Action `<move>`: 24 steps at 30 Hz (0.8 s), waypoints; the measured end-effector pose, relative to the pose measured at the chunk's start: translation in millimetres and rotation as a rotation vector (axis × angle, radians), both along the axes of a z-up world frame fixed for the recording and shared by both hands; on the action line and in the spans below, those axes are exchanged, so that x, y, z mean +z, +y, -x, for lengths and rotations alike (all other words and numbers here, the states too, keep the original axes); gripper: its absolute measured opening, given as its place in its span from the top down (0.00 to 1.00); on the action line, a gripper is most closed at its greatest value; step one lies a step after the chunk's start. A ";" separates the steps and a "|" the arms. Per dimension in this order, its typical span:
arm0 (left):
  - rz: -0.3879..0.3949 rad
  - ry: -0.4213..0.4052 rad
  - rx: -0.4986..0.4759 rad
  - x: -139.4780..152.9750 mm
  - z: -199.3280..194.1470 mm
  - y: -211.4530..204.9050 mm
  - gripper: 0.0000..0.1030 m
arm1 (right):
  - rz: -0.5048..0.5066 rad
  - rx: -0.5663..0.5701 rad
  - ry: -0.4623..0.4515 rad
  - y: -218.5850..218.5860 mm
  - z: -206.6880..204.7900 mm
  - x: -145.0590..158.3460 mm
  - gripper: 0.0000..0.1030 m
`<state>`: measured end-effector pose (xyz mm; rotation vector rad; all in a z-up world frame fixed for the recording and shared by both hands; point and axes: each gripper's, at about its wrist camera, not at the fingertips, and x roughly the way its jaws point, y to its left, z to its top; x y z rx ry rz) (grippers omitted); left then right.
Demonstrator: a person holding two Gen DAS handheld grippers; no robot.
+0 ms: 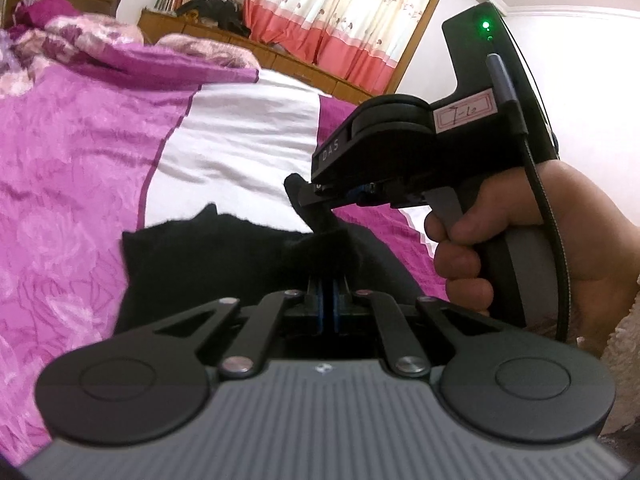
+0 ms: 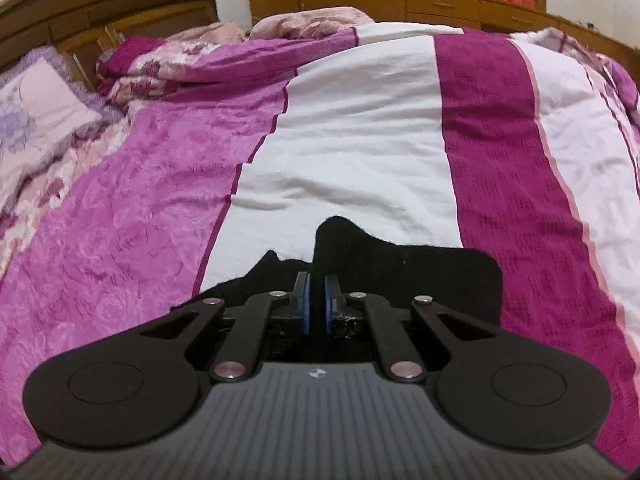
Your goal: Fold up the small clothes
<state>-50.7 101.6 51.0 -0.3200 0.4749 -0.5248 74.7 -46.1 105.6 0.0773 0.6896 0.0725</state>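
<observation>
A small black garment lies on the bed, its near edge lifted. In the left wrist view my left gripper is shut on a bunched fold of that black cloth, which covers the fingertips. The right gripper comes in from the right, held by a hand, and pinches a raised peak of the same cloth just beyond my left one. In the right wrist view the black garment spreads across the white stripe. The right gripper has its blue pads close together, and a tuft of cloth stands up in front of them.
The quilt has magenta, white and dark pink stripes. A crumpled floral quilt and a pillow lie by the wooden headboard. A low wooden cabinet and pink curtains stand behind the bed.
</observation>
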 end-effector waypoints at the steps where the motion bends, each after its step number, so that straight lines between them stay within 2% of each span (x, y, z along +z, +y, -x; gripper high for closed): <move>1: 0.011 0.023 -0.001 -2.9 -2.2 0.2 0.94 | 0.006 0.000 0.006 1.7 -1.3 -0.9 0.94; 3: 0.008 0.051 -0.005 -8.4 -3.9 -2.9 0.94 | 0.013 -0.005 0.021 2.8 -4.0 -3.4 0.94; 5: -0.020 0.040 -0.008 -11.4 -1.9 -8.1 0.95 | 0.033 -0.005 0.082 4.2 -10.3 -10.3 0.94; 7: -0.033 0.026 -0.016 -12.6 0.4 -11.3 0.95 | 0.087 -0.034 0.163 6.3 -17.8 -19.3 0.92; 8: -0.038 0.019 -0.019 -12.3 1.8 -12.7 0.95 | 0.143 -0.057 0.192 9.0 -21.1 -23.2 0.87; 10: -0.046 0.005 -0.025 -11.9 4.4 -14.9 0.95 | 0.206 -0.044 0.201 13.7 -23.1 -24.2 0.53; 11: -0.050 -0.002 -0.027 -11.6 5.2 -15.8 0.95 | 0.220 -0.021 0.216 16.6 -25.2 -23.9 0.20; 12: -0.056 -0.008 -0.029 -11.3 6.1 -16.6 0.95 | 0.226 0.004 0.237 18.9 -27.3 -24.4 0.00; 16: -0.081 -0.036 -0.033 -9.6 10.0 -20.0 0.95 | 0.330 0.037 0.275 36.5 -35.5 -18.9 0.00; 19: -0.116 -0.085 -0.036 -7.1 15.0 -24.5 0.95 | 0.457 0.080 0.366 56.3 -43.7 -23.3 0.00; 21: -0.124 -0.101 -0.043 -6.5 17.3 -26.8 0.95 | 0.565 0.070 0.411 67.5 -48.0 -29.3 0.02; 23: -0.126 -0.102 -0.054 -7.2 18.3 -29.0 0.95 | 0.645 0.054 0.434 72.2 -52.8 -34.1 0.07; 24: -0.130 -0.105 -0.058 -7.4 18.9 -30.2 0.95 | 0.680 0.038 0.440 72.0 -55.7 -36.1 0.15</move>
